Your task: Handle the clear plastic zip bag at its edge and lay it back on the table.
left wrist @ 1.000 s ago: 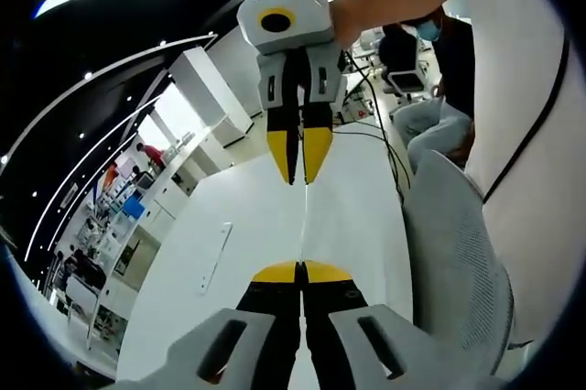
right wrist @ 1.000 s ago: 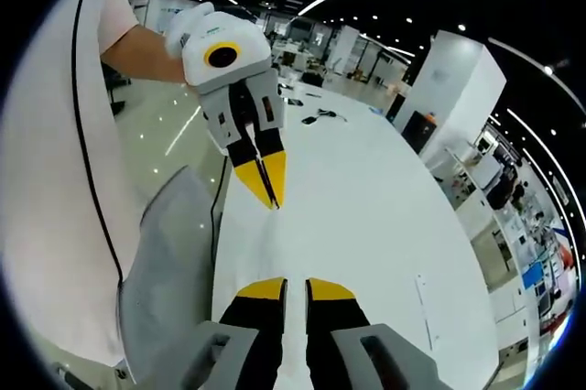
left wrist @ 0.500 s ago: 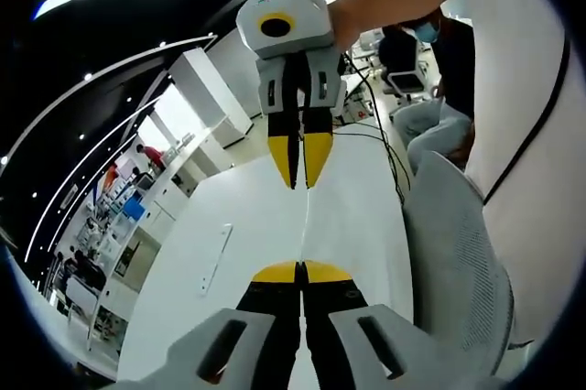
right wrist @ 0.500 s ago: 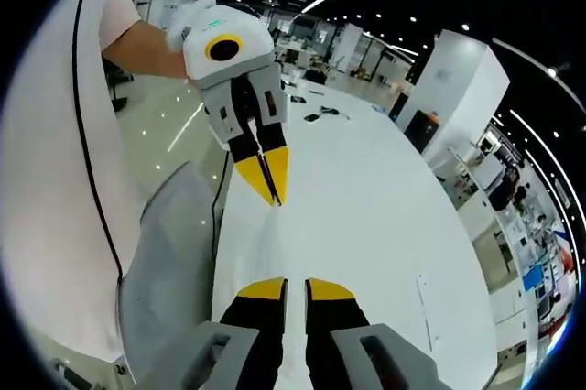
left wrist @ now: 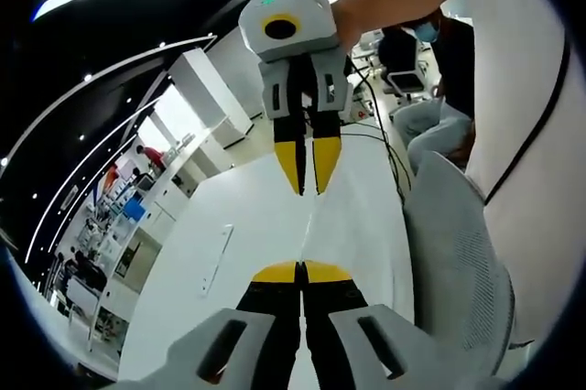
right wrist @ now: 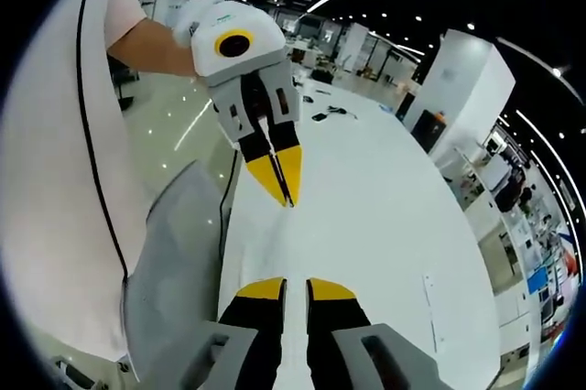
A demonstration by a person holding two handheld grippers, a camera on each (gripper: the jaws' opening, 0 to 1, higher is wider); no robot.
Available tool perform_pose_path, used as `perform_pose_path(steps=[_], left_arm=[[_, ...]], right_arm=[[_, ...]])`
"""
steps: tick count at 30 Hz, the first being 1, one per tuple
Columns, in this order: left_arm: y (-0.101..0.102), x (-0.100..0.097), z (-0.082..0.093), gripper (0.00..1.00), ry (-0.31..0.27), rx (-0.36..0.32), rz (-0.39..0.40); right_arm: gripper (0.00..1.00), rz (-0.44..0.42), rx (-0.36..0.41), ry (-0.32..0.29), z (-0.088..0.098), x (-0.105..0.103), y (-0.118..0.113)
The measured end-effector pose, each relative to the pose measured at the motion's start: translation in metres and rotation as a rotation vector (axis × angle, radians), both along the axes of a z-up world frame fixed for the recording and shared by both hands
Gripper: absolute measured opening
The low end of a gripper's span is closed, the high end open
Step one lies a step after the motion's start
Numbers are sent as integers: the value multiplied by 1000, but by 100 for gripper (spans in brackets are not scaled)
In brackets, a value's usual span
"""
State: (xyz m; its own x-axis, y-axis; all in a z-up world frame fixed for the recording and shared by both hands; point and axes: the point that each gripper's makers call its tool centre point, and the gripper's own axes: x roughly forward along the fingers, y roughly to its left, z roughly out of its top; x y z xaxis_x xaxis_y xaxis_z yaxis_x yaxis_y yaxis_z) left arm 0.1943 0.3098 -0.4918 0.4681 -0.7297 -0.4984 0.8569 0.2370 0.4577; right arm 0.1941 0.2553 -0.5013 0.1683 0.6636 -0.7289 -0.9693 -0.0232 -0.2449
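The white table (left wrist: 256, 216) runs long and bare away from both claws, with open room toward 12 o'clock in the right gripper view and its near edge along the 7-to-9 o'clock side there. A person's white shirt (right wrist: 55, 179) takes up the 9 o'clock side of that view, and a grey mesh chair (left wrist: 458, 253) stands just beside the table edge at 4 o'clock in the left gripper view.

The left gripper (left wrist: 300, 271) has its yellow jaws pressed together; in the right gripper view it (right wrist: 285, 179) hangs in from 11 o'clock, tips likewise together. The right gripper (left wrist: 309, 170) comes down from 12 o'clock in the left gripper view with a thin gap between its jaws; its own view (right wrist: 295, 289) shows the same gap.

The clear zip bag (left wrist: 316, 225) is stretched above the table between the two claws, its edge a thin line running from the left claw's closed tips up toward the right claw. The film is nearly invisible against the white, so its outline is hard to trace, and whether the right jaws touch it cannot be told.

A small white strip (left wrist: 217, 257) lies on the table at 9 o'clock, well apart. Dark cables (left wrist: 371, 129) lie at 1 o'clock, far down the table.
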Motion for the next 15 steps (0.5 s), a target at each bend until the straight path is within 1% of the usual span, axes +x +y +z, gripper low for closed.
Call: perform_pose_path(steps=[3,6,10,11,15], left_arm=[[0,1,1,0,-2,-1,1],[-1,1,1,0,-6,-5,2],[-2,1,2,0,-11,-10,1],[-2,1,2,0,-12,-10,0],[-2,1,3,0,-15,-15,-1]], right_arm=[[5,6,-11,12,-3,-2,-1],[5,-3,-24,38,-7,-4,-2],[2,1,-32,52,-10,-7,-3],[0,10,-34,54,-10,-8,-3],[0,13,-41,68,-12,-11,-2]])
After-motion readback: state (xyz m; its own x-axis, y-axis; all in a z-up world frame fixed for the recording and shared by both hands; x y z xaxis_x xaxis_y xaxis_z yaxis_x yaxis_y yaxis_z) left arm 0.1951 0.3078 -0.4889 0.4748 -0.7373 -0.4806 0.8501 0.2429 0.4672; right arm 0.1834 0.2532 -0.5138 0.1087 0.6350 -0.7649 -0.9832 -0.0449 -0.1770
